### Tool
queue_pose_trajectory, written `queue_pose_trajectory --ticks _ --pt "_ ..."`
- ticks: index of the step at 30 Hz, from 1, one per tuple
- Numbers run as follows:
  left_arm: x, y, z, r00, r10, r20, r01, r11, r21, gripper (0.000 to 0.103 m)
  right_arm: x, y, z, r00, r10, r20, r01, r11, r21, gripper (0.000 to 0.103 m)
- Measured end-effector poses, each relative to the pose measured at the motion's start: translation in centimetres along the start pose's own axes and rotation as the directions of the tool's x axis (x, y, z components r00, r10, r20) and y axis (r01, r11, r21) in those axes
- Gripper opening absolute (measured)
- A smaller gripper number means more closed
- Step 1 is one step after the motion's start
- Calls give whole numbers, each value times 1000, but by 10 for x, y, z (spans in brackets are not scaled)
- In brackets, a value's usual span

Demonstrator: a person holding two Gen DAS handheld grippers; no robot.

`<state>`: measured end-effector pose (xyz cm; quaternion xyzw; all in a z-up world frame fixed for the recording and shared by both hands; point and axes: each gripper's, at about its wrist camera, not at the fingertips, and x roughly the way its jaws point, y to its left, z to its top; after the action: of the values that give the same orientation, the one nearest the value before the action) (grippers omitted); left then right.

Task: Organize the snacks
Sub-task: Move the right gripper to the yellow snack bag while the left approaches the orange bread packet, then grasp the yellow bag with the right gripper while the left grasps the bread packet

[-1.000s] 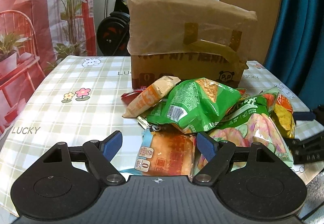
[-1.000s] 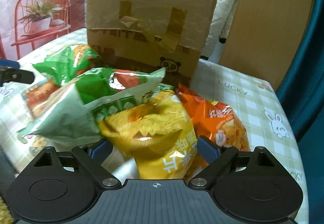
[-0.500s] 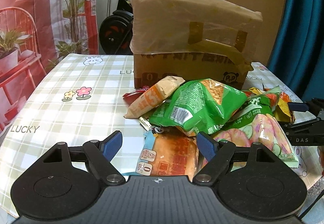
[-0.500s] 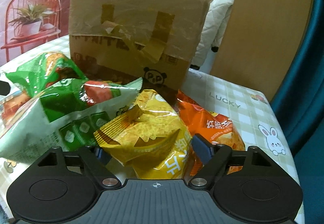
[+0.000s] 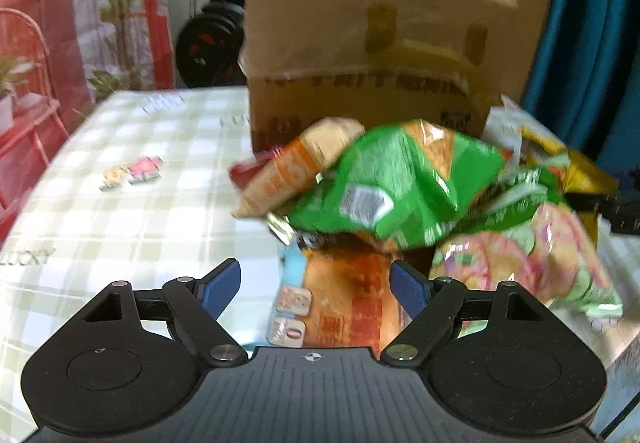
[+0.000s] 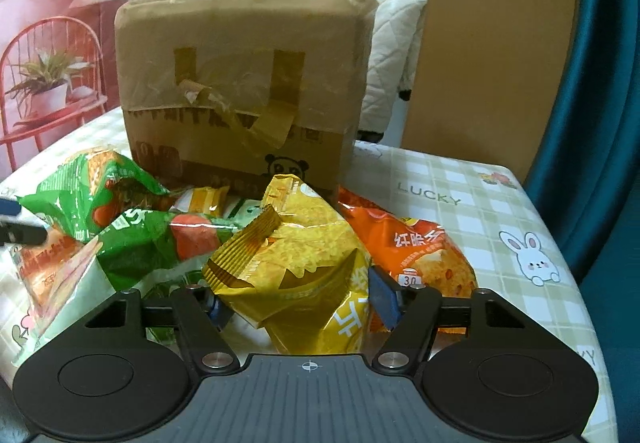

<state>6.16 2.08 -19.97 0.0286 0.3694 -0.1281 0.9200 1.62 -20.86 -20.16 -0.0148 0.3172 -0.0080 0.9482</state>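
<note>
Yellow crinkled snack bag (image 6: pixel 296 267) lies atop the heap before the taped cardboard box (image 6: pixel 244 83); right gripper (image 6: pixel 300 307) has been closing, now clenched on it, likely for lifting. Left gripper (image 5: pixel 316 287) gapes, empty, above an orange packet (image 5: pixel 340 295).

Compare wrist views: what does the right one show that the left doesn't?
Right wrist only: the orange bag beside the yellow bag, and the right gripper, whose jaws have just been closing, pads against the yellow bag. Left wrist only: the bread packet lying between the open left gripper pads, and the pink-and-green bag. Both: the taped cardboard box, the green bag and the checked tablecloth.
</note>
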Motion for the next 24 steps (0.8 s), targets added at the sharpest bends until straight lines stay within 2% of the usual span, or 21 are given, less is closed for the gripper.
queue_pose_trajectory --ticks 6,9,11,13,16,19,24 --pt "20 -12 -2 999 -23 -31 25 998 65 84 -3 -2 1 1000 1 10 -1 1000 18 63" --pt "30 -15 -5 999 2 -48 3 995 96 89 -4 -1 0 1000 2 9 -3 1000 22 63" --pt "37 -15 -7 998 -1 -62 7 996 90 89 -4 -2 0 1000 4 7 -4 1000 26 63" --pt "38 -14 -10 998 -17 -63 23 996 88 76 -4 -2 -1 1000 5 8 -5 999 33 63" --pt "30 -13 -14 997 -18 -73 25 995 100 75 -7 -4 0 1000 -15 8 15 999 42 63" --pt "15 -5 -18 999 21 -44 -18 997 75 74 -11 -6 2 1000 -22 19 21 999 50 63" --pt "-9 23 -15 994 109 17 -108 992 -61 74 -20 -11 7 998 -23 54 19 996 83 63"
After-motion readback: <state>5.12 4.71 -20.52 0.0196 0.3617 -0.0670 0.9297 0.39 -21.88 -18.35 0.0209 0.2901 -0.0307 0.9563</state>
